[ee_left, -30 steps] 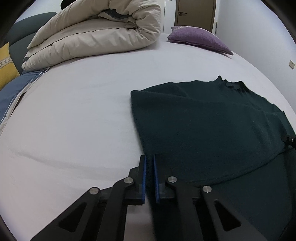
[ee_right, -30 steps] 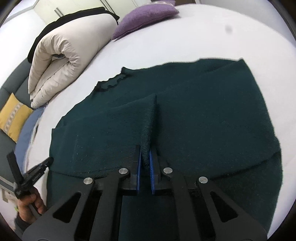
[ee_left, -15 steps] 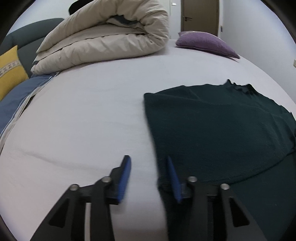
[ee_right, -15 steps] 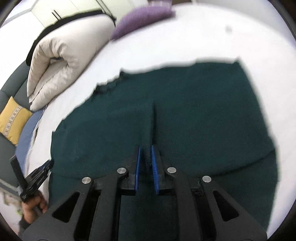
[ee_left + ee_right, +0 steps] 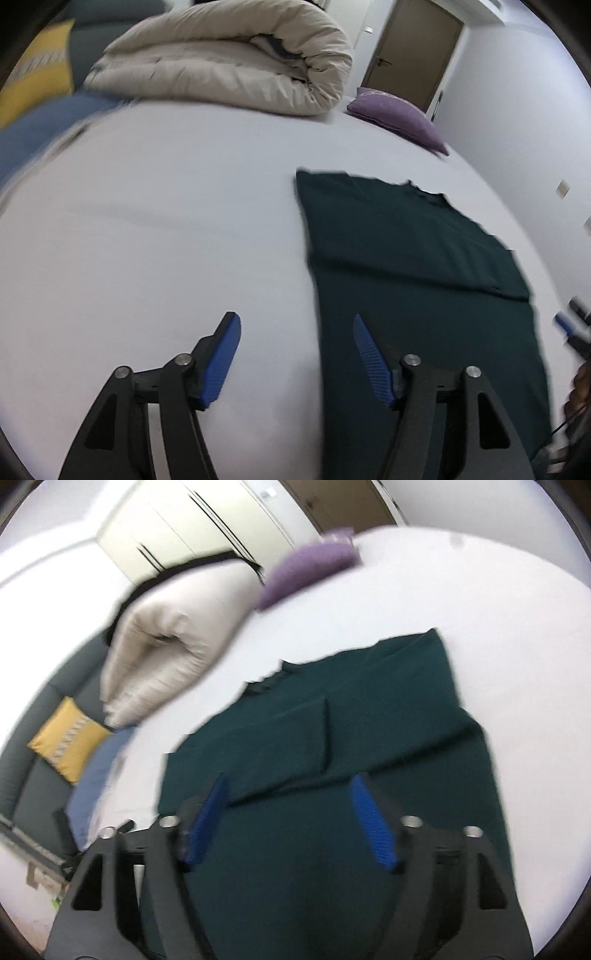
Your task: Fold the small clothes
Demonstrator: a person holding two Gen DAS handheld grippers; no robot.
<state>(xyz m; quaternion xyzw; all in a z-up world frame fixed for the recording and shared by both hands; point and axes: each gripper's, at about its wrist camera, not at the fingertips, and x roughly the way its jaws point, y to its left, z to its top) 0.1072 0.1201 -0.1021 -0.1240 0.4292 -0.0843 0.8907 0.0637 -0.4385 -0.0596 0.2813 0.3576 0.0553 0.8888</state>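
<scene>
A dark green knit sweater (image 5: 410, 258) lies flat on the white bed, sleeves folded in across its body; it also shows in the right wrist view (image 5: 332, 731). My left gripper (image 5: 295, 350) is open and empty, raised above the sweater's left edge, one finger over the sheet and one over the cloth. My right gripper (image 5: 288, 812) is open and empty, raised above the lower body of the sweater, just below the folded sleeve (image 5: 280, 738). The right gripper's tip shows at the far right of the left wrist view (image 5: 569, 328).
A rolled beige duvet (image 5: 229, 62) lies at the far side of the white bed (image 5: 147, 221). A purple pillow (image 5: 399, 118) sits beside it. A yellow cushion (image 5: 68, 738) and blue cloth (image 5: 96, 779) lie at the left by the grey sofa.
Both grippers let go of the sweater, opened wide and lifted back. The sleeve edges they held now lie flat on the sweater.
</scene>
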